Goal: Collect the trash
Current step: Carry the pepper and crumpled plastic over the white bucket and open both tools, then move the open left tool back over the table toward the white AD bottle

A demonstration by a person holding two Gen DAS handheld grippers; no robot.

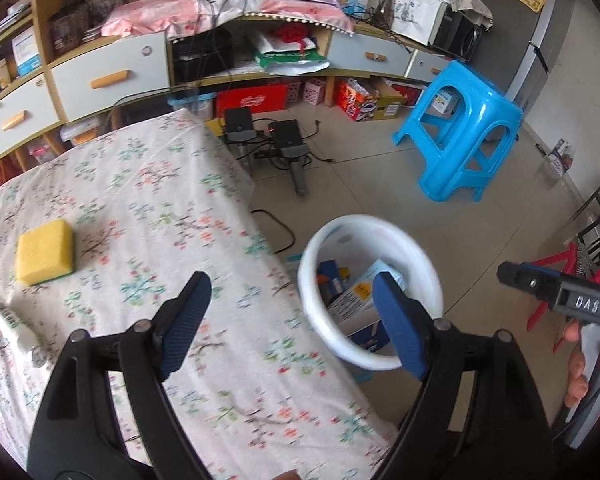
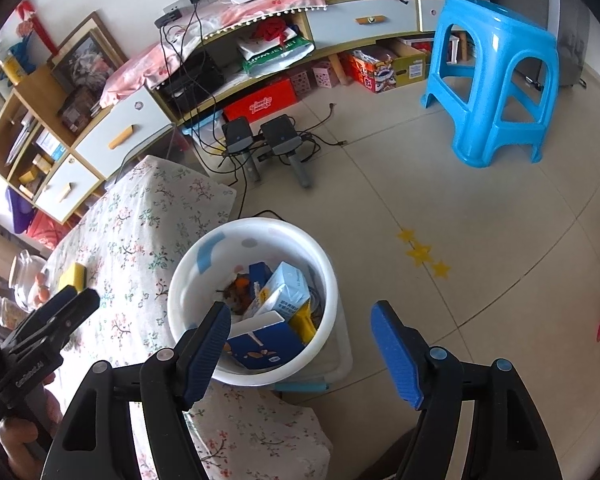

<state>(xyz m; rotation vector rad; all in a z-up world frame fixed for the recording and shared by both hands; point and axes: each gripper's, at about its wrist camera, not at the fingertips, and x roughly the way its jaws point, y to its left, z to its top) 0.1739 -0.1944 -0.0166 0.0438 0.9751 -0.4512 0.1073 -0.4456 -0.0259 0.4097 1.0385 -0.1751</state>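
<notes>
Both tools, left tool point(image 1: 288, 320) and right tool point(image 2: 300, 344), are released and empty above the table point(image 1: 148, 200) edge, the bin point(image 2: 188, 280) of boxes just ahead, placed for easy drops; sponge point(image 1: 44, 256) lies ahead-left.

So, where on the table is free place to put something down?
Bare floral cloth lies between the yellow sponge and the table edge beside the white bin. It is crowded near the white tube; the bin is full of cartons.
</notes>
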